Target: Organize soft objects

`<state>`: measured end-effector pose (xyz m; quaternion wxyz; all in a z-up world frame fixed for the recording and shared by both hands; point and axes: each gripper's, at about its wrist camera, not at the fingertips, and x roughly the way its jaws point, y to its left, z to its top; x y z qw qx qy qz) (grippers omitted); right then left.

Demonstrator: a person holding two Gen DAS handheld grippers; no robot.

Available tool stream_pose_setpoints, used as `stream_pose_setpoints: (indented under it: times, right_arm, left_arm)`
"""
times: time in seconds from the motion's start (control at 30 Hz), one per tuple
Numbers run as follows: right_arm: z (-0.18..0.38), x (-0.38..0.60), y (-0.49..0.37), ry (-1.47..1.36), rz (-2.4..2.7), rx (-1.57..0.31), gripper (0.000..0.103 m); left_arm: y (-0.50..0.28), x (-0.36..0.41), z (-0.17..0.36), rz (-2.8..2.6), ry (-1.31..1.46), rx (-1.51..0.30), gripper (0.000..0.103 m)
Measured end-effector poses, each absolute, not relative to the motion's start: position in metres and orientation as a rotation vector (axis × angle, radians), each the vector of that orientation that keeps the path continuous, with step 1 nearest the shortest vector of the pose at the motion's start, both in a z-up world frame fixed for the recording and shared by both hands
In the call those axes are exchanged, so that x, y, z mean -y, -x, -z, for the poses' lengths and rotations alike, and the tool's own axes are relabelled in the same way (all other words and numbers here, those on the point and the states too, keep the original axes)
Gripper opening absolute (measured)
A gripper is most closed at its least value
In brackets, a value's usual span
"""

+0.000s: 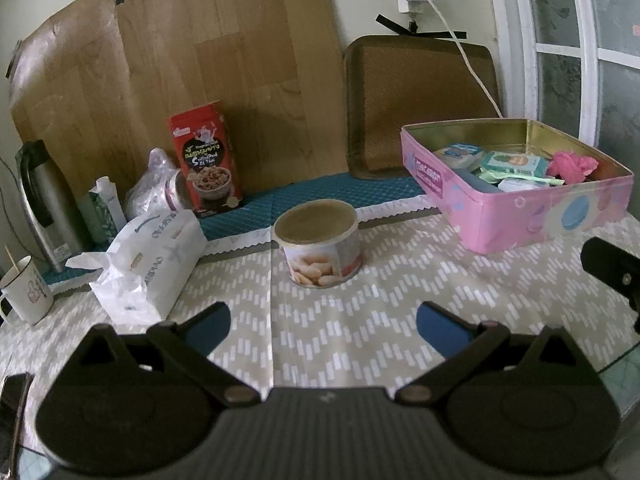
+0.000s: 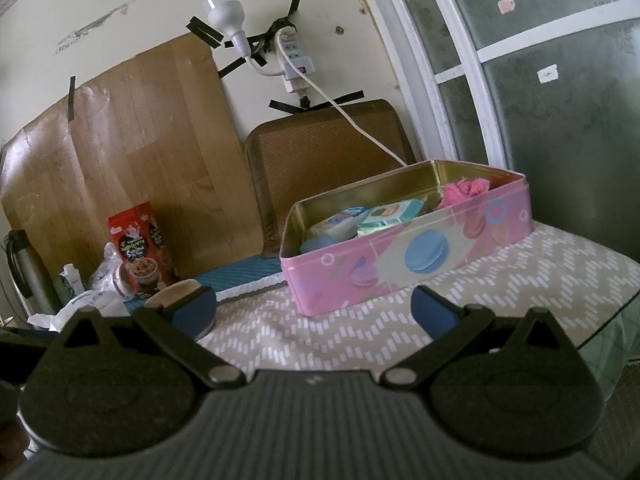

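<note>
The counter (image 1: 400, 280) wears a beige zigzag cloth, against a wall with wood-pattern sheets. The soft white plastic tissue pack (image 1: 150, 266) lies ahead-left of the left gripper (image 1: 322, 326), its long axis running away toward the wall; the pink rectangular tin (image 2: 404, 252) sits ahead of the right gripper (image 2: 314, 310). Both jaws stand apart, holding nothing. The left gripper seems nearer the pack.

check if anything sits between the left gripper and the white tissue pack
Nothing visible does. The left gripper is open over bare tablecloth, and the white tissue pack lies ahead to its left. The round can stands off to the right.
</note>
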<state>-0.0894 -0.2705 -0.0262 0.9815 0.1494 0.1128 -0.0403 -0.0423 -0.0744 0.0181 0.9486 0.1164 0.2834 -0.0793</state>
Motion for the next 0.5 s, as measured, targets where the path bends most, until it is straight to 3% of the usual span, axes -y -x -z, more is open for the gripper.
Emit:
stream_pose_setpoints:
  times: [0.5]
  right_arm:
    - [0.0255,0.2699,0.0876,-0.302,0.076,-0.233,0.103]
  left_arm:
    - [0.0379,0.0764,-0.0091,0.206,-0.227,-0.654,0.103]
